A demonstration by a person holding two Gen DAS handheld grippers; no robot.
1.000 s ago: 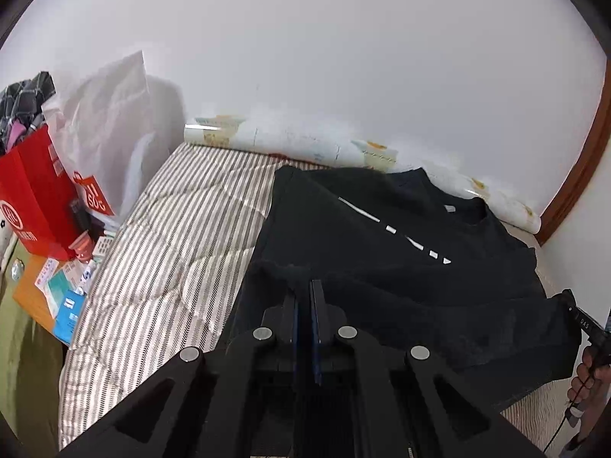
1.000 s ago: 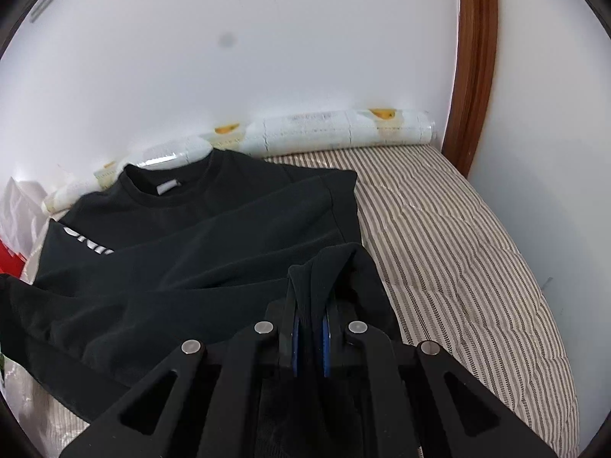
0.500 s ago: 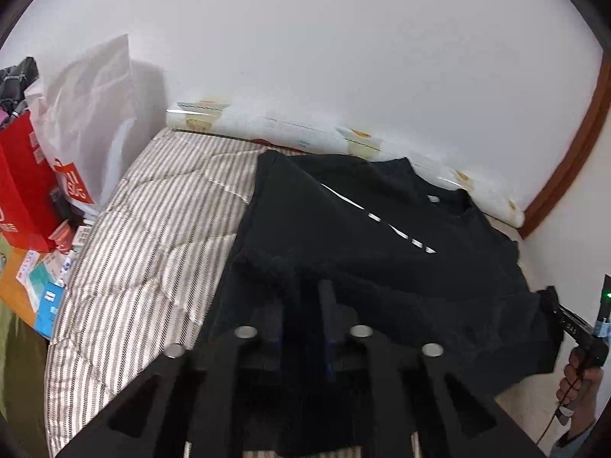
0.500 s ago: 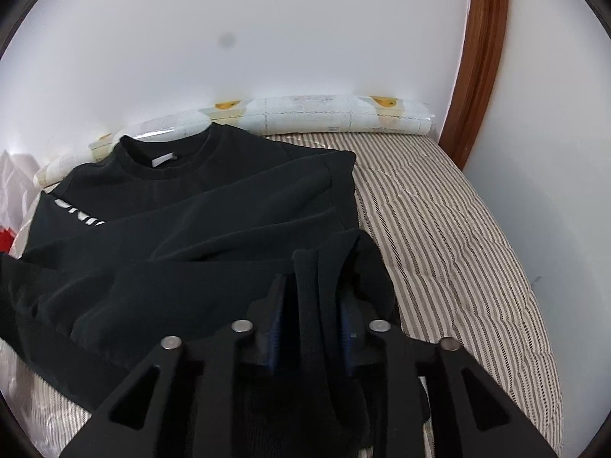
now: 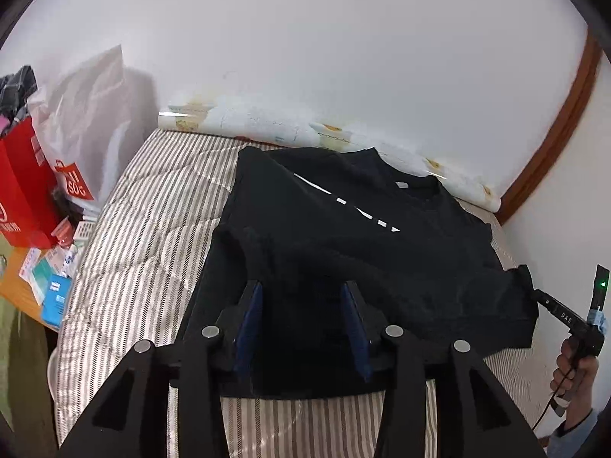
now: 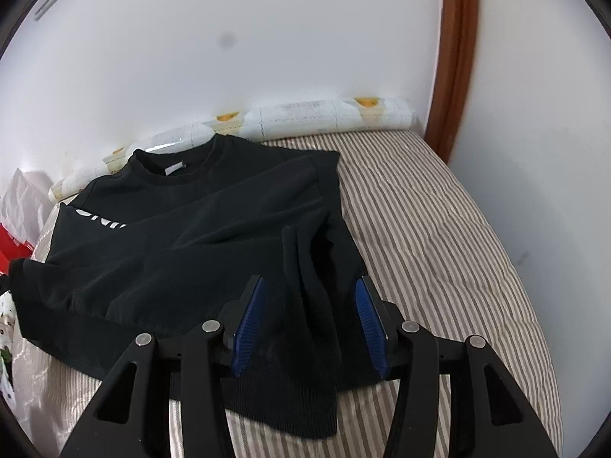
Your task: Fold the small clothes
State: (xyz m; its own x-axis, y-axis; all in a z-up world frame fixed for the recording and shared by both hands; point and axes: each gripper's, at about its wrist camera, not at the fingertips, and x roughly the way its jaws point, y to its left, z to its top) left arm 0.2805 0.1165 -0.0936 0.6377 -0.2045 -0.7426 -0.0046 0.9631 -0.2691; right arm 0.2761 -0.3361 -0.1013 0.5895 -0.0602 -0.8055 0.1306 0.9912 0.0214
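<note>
A black sweatshirt (image 5: 343,236) (image 6: 198,229) with white lettering lies on the striped mattress, its sleeves folded across the body. My left gripper (image 5: 301,294) hovers over the near left part of the garment; its jaws are opening and the blue pads (image 5: 250,320) stand clear of the cloth below. My right gripper (image 6: 309,294) is over the near right part, jaws opening too. A raised fold of sleeve (image 6: 301,252) lies between its pads (image 6: 366,316) without being pressed. The right gripper (image 5: 565,316) also shows at the right edge of the left wrist view, in a person's hand (image 5: 573,366).
The striped mattress (image 6: 439,236) runs to a white wall, with a rolled patterned mat (image 6: 313,114) along it. A wooden frame (image 6: 458,57) stands at the right. Left of the bed are a red bag (image 5: 19,191), a white plastic bag (image 5: 84,114) and small boxes (image 5: 53,286).
Both grippers, shut on folds of the sweatshirt a second ago, have opened and let the cloth drop. Both have pulled back and risen a little.
</note>
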